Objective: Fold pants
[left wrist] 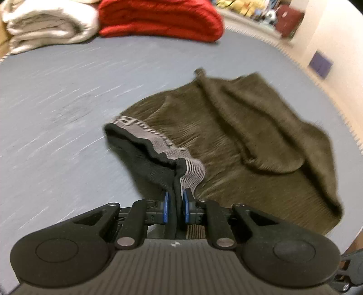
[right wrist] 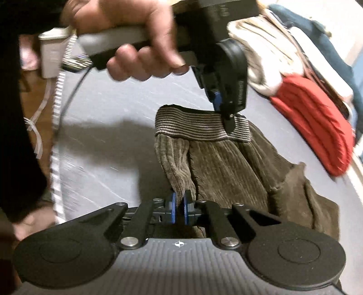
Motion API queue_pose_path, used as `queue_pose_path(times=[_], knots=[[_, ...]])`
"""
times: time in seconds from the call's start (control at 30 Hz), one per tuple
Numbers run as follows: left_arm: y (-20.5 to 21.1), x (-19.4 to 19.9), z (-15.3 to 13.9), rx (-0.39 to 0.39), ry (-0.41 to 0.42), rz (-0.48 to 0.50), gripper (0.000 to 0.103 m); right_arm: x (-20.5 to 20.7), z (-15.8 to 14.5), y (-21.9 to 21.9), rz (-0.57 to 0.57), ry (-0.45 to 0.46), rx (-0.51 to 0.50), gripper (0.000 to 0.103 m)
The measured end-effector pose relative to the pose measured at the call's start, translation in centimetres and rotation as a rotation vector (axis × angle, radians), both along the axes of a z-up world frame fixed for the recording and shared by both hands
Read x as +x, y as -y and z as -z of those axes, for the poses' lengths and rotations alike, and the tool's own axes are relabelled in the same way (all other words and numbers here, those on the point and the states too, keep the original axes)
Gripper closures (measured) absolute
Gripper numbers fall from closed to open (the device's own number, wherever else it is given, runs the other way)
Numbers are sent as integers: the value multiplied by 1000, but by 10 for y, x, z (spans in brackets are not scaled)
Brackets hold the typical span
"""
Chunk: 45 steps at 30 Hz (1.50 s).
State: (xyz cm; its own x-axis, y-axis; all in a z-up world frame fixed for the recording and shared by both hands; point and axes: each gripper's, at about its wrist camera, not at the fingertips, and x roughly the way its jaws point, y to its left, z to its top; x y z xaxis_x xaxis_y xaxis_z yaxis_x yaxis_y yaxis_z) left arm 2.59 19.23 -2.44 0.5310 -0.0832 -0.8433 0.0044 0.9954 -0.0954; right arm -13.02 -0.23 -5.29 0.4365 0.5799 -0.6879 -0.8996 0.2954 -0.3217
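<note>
Olive-brown corduroy pants [left wrist: 238, 136] with a grey-and-black striped waistband [left wrist: 158, 147] lie partly on a blue-grey table [left wrist: 56, 90]. My left gripper [left wrist: 175, 204] is shut on the waistband and holds it lifted. In the right wrist view the left gripper [right wrist: 226, 113] pinches the striped waistband [right wrist: 192, 127] from above, held by a hand. My right gripper [right wrist: 179, 211] is shut on a fold of the brown pants fabric [right wrist: 215, 170] below the waistband. The rest of the pants trail to the right on the table [right wrist: 102, 147].
A folded red garment [left wrist: 158, 18] and a folded cream one [left wrist: 45, 25] lie at the far edge of the table. They also show in the right wrist view, red [right wrist: 317, 127] and cream [right wrist: 272, 52]. The table edge runs close on the right.
</note>
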Motion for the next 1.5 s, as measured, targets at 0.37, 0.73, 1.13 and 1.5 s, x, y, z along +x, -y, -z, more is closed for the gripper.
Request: queue_pose_path(times=[0.37,0.73,1.13,1.5], knots=[[47,-24,-30,80,220,-105,26,-1,-4,6,35,44,-23,50],[92,28,-4,17,143,-113,26,119,12,123,567,153,-56,38],[110,17,-5,-35,158,-48,26,129,13,193,699,138,-36,97],[110,13,-4,-50,142,-35,26,68,9,315,658,-73,-274,96]])
